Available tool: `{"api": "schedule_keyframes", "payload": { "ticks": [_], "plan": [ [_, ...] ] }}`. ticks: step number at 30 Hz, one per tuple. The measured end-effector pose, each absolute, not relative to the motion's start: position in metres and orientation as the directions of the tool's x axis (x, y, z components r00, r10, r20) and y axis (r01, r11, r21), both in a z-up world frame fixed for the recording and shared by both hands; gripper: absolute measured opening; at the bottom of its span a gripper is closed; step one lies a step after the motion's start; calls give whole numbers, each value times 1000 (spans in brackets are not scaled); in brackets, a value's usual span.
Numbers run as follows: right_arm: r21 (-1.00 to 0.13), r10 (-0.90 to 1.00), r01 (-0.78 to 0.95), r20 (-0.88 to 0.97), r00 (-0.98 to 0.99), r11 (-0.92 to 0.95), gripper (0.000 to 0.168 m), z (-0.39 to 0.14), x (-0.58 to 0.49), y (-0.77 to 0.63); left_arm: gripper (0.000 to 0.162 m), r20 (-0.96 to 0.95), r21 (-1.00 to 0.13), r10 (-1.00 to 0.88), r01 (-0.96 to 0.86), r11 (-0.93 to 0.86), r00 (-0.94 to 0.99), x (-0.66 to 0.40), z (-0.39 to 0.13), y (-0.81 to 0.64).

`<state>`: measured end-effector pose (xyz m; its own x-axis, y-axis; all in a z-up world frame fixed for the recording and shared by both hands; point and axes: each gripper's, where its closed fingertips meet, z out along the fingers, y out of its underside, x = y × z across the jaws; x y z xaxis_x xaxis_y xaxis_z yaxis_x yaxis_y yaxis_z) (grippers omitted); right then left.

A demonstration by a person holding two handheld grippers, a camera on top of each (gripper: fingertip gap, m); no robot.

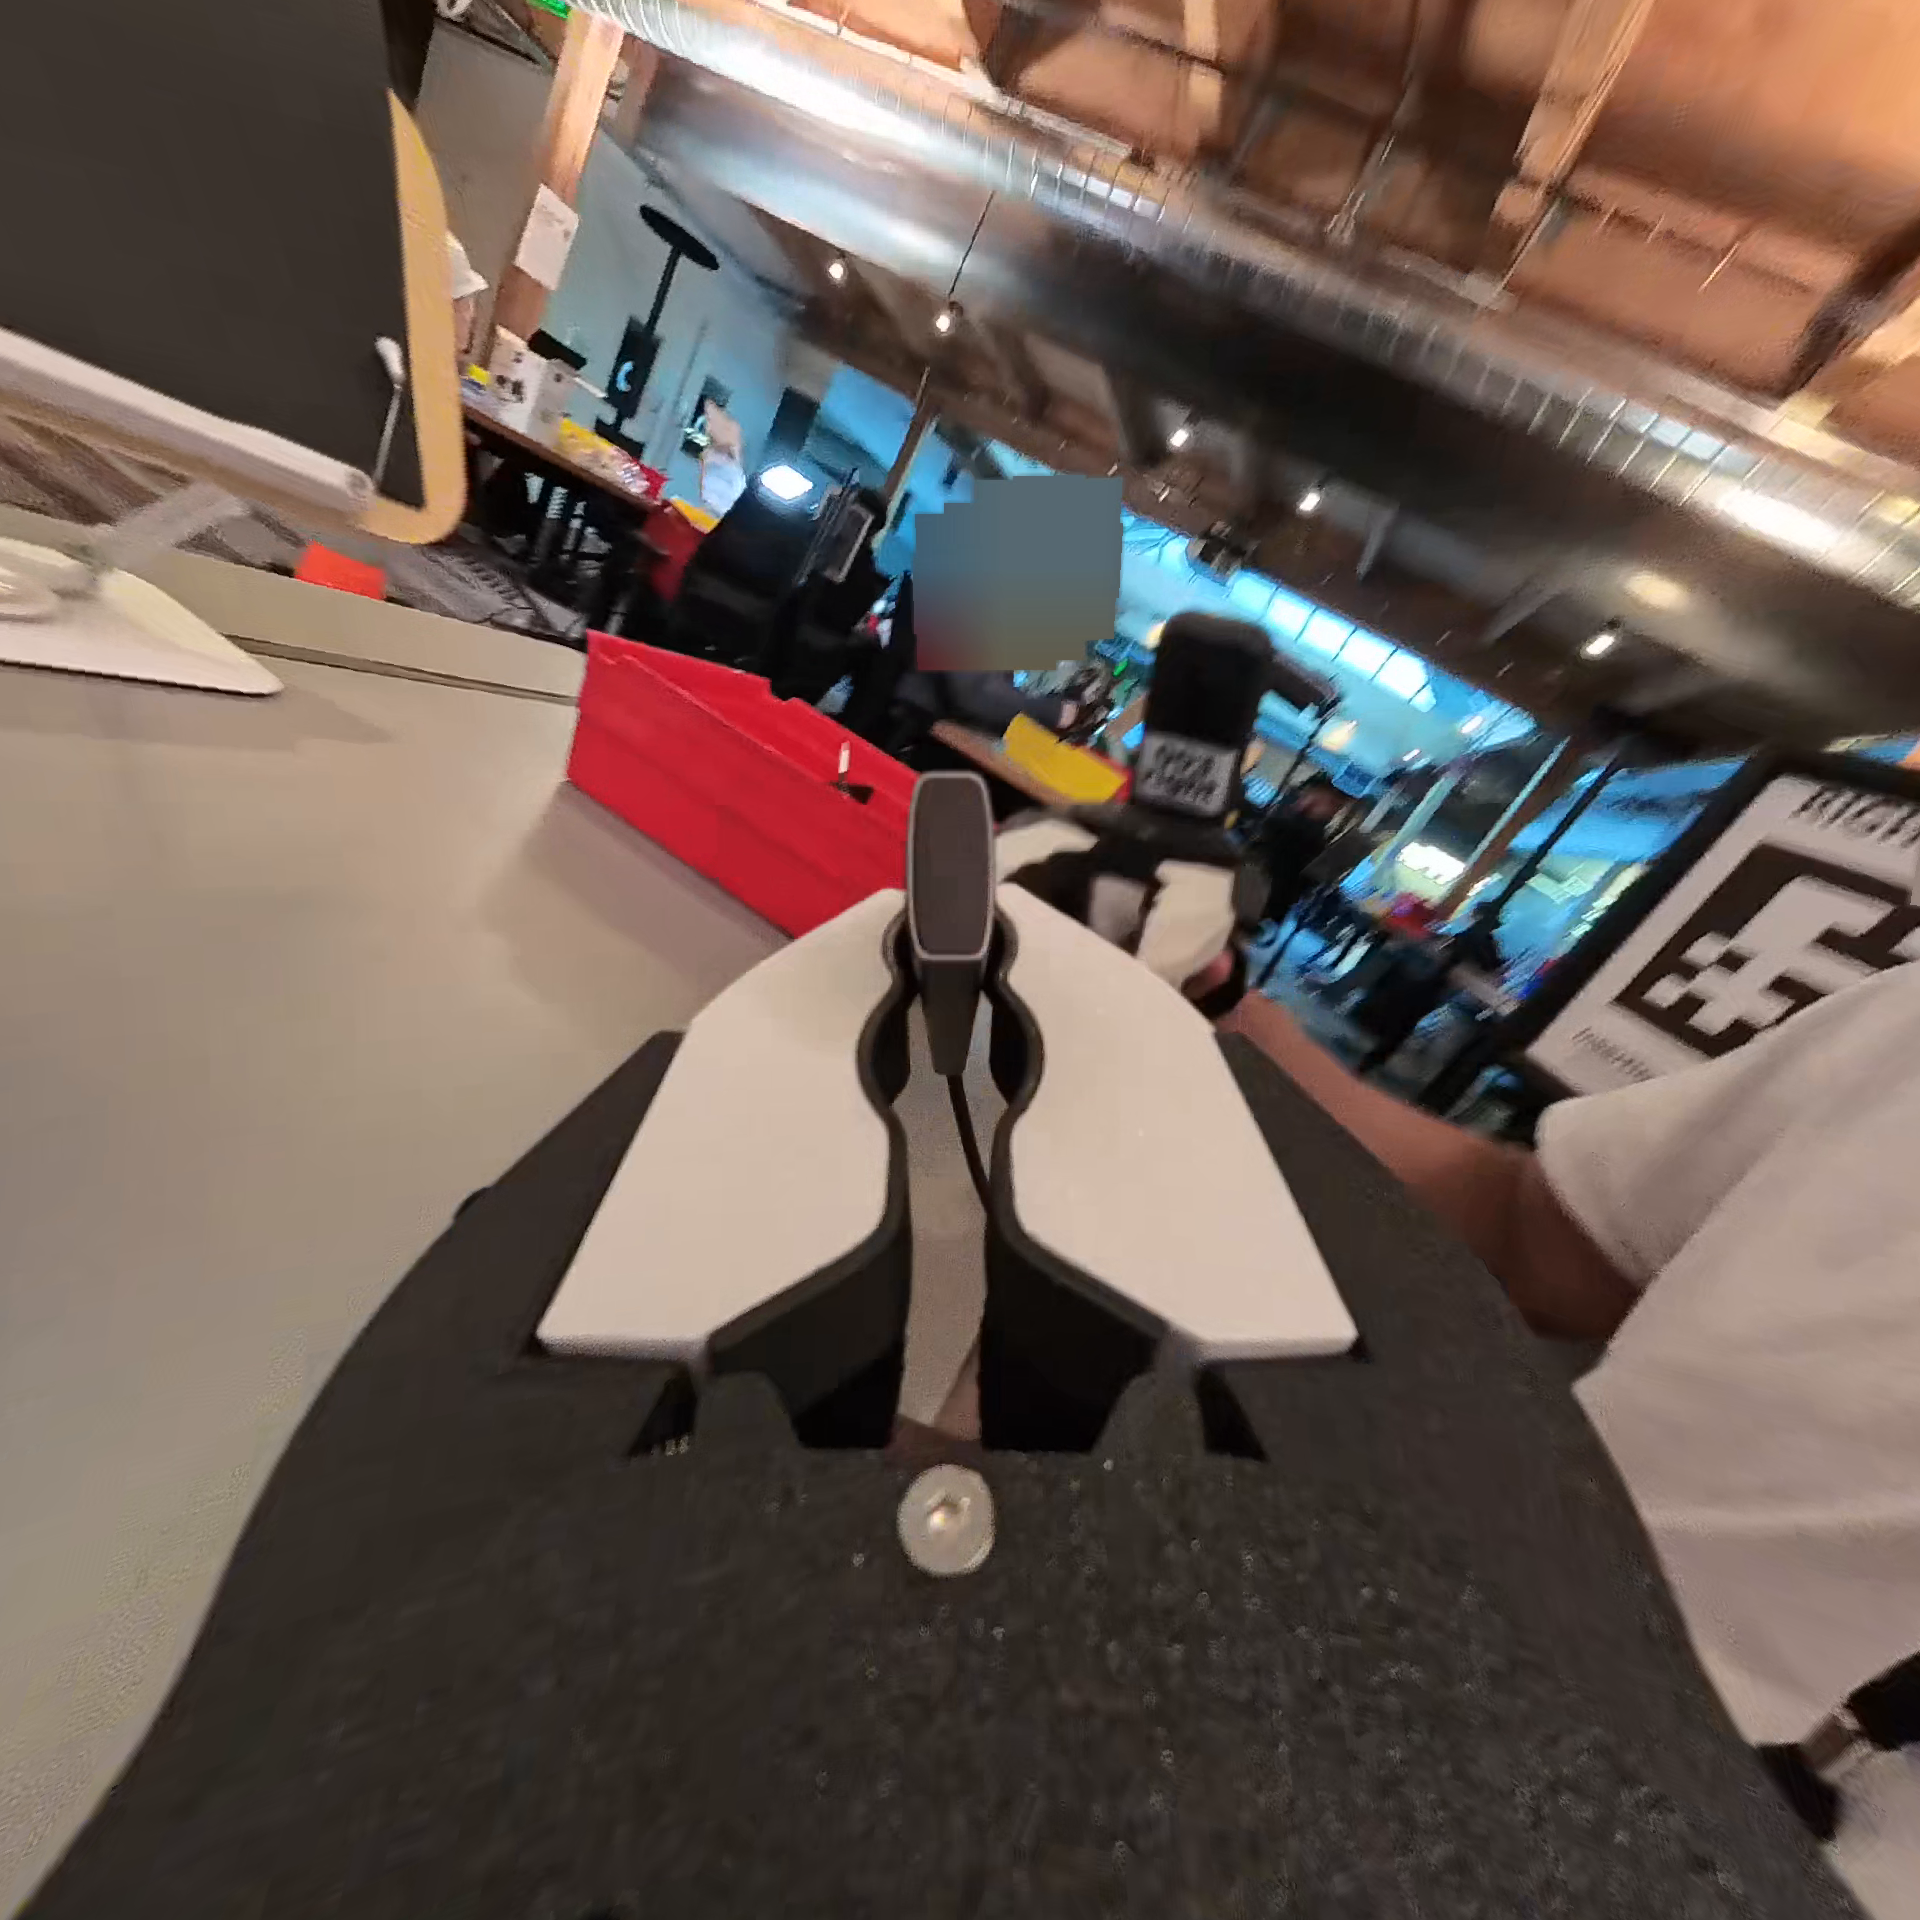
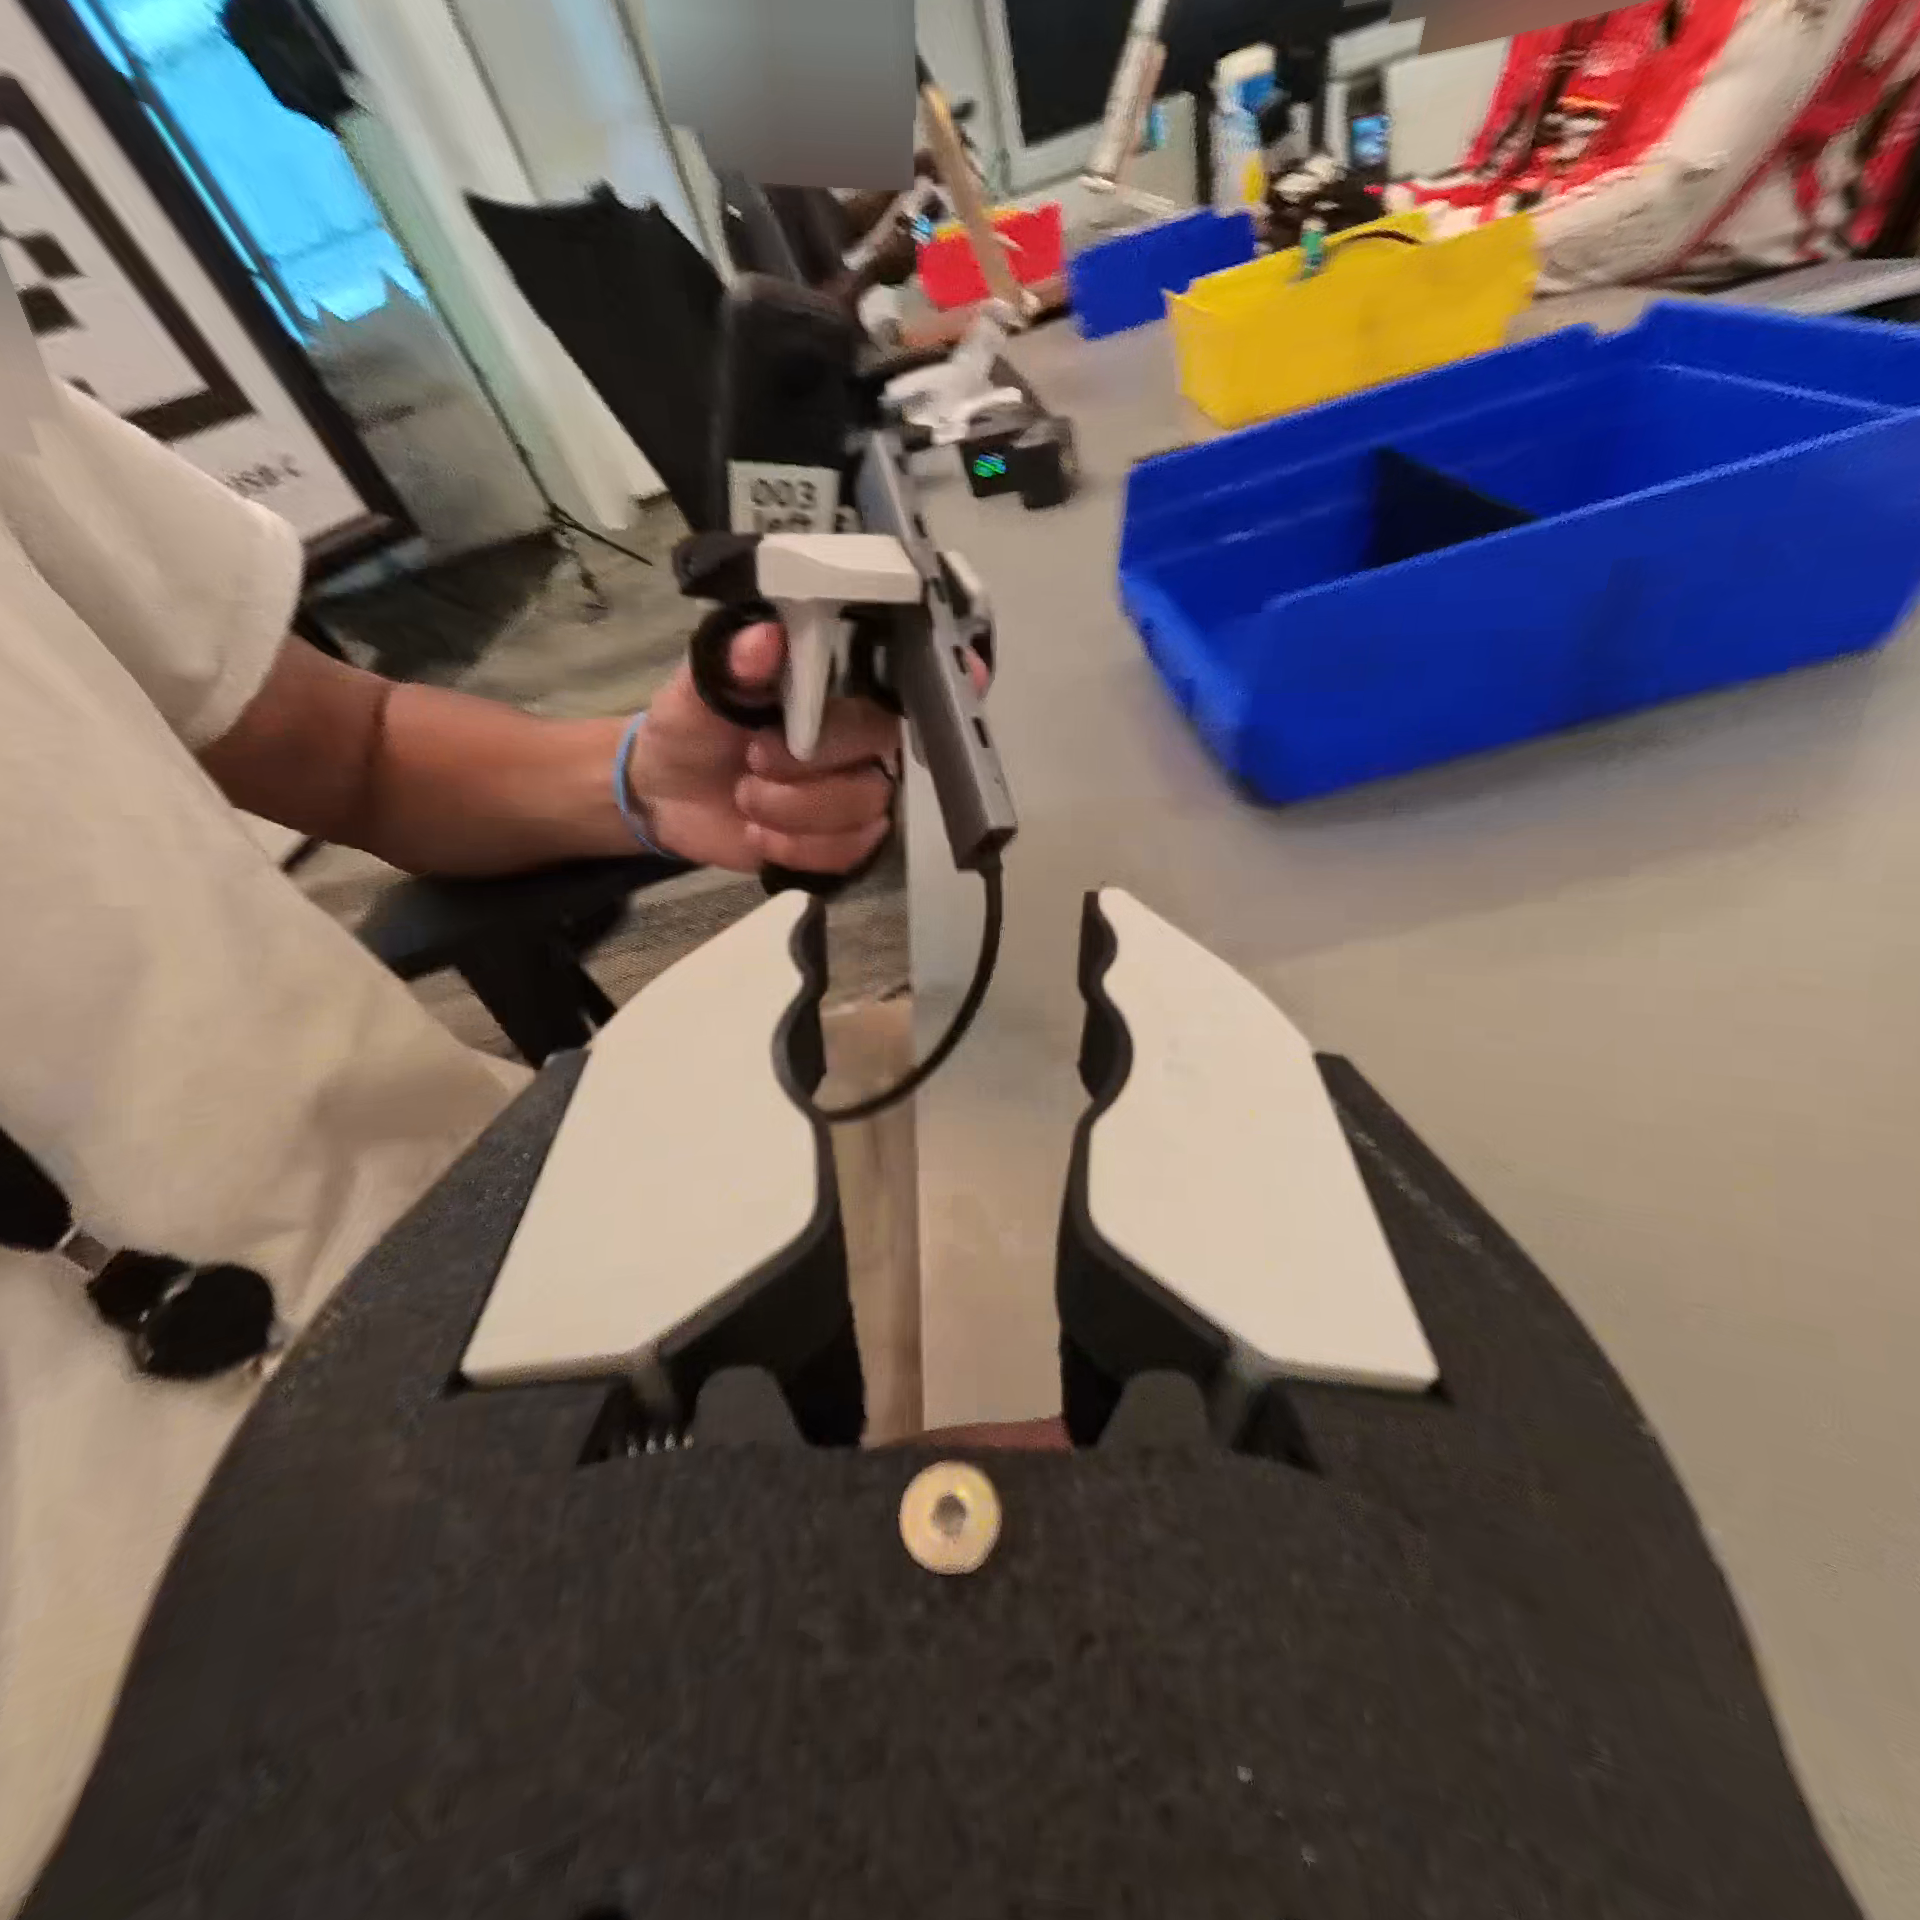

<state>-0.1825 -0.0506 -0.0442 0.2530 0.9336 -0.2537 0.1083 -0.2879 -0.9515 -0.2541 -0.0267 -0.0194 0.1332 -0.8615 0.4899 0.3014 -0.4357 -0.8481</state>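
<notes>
Now left gripper (image 1: 945,997) clenched on slim grey metal adapter with short black cable (image 1: 947,914), just beside red plastic bin (image 1: 717,769). Right gripper (image 2: 951,935) released, near same adapter, holding nothing.

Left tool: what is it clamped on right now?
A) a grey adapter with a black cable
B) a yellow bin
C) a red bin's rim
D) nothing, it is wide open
A: the left tool is shut on the grey adapter, whose black cable trails back between its fingers.
</notes>
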Motion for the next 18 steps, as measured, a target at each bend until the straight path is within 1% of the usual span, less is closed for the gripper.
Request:
{"api": "schedule_keyframes", "payload": {
  "ticks": [3, 6, 7, 8, 10, 11, 12, 14, 16, 18],
  "plan": [
    [-960, 948, 83, -248, 199, -269, 44, -50, -218, -51, 10, 536, -804, -843, 334, -493, 46, -252, -15, -33],
    [-951, 948, 76, -288, 135, -300, 41, -50, -242, -54, 10, 529, -806, -849, 321, -497, 12, -246, -14, -41],
    [-939, 941, 95, -319, 117, -330, 32, -52, -247, -56, 10, 516, -817, -856, 307, -487, 16, -243, -15, -43],
    [-930, 933, 95, -348, 88, -355, 10, -52, -249, -60, 11, 495, -831, -869, 299, -470, 13, -240, -15, -46],
    [-934, 937, 84, -340, 82, -347, 9, -50, -245, -63, 10, 447, -867, -894, 253, -429, 18, -238, -17, -52],
    [-947, 946, 90, -298, 126, -310, 9, -51, -239, -60, 15, 424, -889, -904, 215, -404, 51, -238, -22, -51],
    [-954, 949, 97, -267, 168, -285, 9, -50, -229, -57, 25, 396, -909, -913, 182, -375, 94, -239, -28, -48],
    [-957, 939, 102, -239, 245, -271, 9, -42, -200, -45, 34, 342, -939, -922, 113, -325, 183, -242, -37, -42],
    [-973, 908, 93, -159, 386, -210, 9, -20, -156, -22, 36, 294, -956, -924, 65, -286, 244, -244, -44, -37],
    [-990, 833, 86, -47, 551, -113, 9, 17, -98, 5, 31, 274, -961, -924, 45, -272, 266, -244, -48, -34]
  ]
}}
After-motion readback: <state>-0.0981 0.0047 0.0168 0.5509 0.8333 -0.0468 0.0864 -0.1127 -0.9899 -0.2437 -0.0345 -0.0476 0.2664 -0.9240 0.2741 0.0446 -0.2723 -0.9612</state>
